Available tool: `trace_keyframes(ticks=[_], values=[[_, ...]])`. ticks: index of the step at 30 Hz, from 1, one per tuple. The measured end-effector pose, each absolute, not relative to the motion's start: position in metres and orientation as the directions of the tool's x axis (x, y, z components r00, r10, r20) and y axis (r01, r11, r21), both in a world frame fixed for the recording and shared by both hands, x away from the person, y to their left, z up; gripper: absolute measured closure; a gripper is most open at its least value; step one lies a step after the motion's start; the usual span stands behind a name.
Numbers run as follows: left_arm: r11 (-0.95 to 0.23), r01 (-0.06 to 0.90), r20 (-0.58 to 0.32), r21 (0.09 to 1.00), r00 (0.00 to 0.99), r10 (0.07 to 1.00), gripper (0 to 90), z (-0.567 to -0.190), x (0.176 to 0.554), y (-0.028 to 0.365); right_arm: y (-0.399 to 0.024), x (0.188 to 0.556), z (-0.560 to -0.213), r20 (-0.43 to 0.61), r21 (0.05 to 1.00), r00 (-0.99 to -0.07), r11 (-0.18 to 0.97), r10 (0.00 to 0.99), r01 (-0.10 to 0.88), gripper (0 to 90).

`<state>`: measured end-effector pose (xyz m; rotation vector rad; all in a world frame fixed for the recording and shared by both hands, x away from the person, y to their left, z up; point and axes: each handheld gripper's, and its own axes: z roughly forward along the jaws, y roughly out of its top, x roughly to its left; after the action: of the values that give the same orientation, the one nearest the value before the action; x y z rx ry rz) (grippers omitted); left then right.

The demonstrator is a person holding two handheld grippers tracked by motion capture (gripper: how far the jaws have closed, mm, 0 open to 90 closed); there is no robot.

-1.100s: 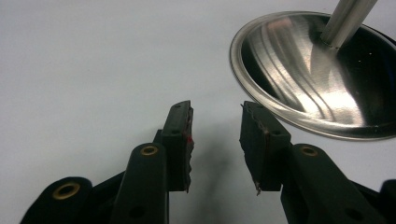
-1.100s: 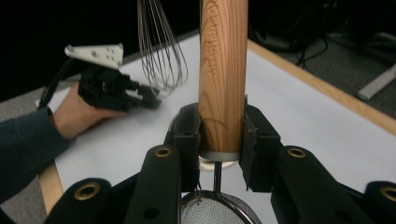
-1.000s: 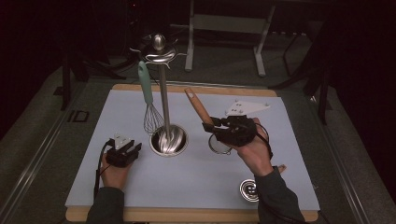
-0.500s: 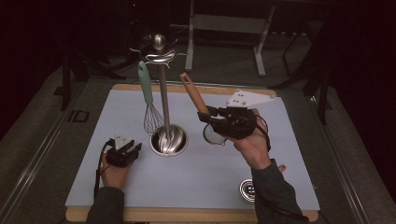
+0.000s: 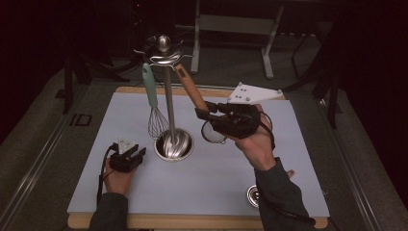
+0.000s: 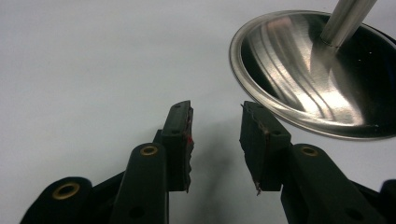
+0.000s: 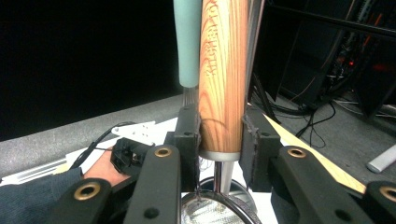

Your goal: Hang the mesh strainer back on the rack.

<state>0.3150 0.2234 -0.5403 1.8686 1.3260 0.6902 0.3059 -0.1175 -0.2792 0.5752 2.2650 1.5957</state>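
Strainer (image 5: pixel 213 131): wooden handle, round mesh bowl, pinched by right tongs (image 7: pixel 220 135); left tongs (image 6: pixel 215 135) spread.

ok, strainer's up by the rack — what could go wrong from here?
1. The right gripper clamps only the low end of the strainer's wooden handle, so the strainer could pivot or slip.
2. The handle tip is close to the rack's top hooks and could knock the rack.
3. The whisk hangs right beside it and could be bumped off.

The room around the pale surface (image 5: pixel 288 163) lies dark; overhead light streaks glare across the steel stand base (image 6: pixel 317 79), and soft shadows fall beneath the gripper.
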Motion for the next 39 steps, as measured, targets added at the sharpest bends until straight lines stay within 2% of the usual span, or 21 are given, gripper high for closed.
trace_keyframes(ticks=[8, 22, 26, 27, 31, 39], values=[[-0.201, 0.553, 0.013, 0.809, 0.325, 0.946, 63.8, -0.540, 0.315, 0.223, -0.107, 0.309, -0.279, -0.032, 0.938, -0.872, 0.317, 0.488, 0.143, 71.1], [-0.202, 0.553, 0.014, 0.808, 0.325, 0.946, 63.7, -0.540, 0.315, 0.223, -0.088, 0.342, -0.290, -0.006, 0.902, -0.878, 0.382, 0.478, 0.202, 70.9], [-0.202, 0.553, 0.014, 0.808, 0.326, 0.945, 63.7, -0.540, 0.315, 0.224, -0.081, 0.350, -0.293, 0.015, 0.889, -0.888, 0.400, 0.460, 0.223, 70.0], [-0.202, 0.554, 0.013, 0.808, 0.325, 0.946, 63.7, -0.540, 0.315, 0.224, -0.079, 0.351, -0.293, 0.002, 0.884, -0.882, 0.412, 0.470, 0.222, 67.6], [-0.201, 0.553, 0.013, 0.808, 0.325, 0.946, 63.7, -0.540, 0.315, 0.223, -0.079, 0.352, -0.295, -0.029, 0.873, -0.873, 0.437, 0.487, 0.215, 65.0], [-0.207, 0.554, 0.019, 0.807, 0.326, 0.945, 63.7, -0.540, 0.315, 0.223, -0.088, 0.350, -0.292, -0.028, 0.877, -0.869, 0.430, 0.495, 0.216, 64.4]])
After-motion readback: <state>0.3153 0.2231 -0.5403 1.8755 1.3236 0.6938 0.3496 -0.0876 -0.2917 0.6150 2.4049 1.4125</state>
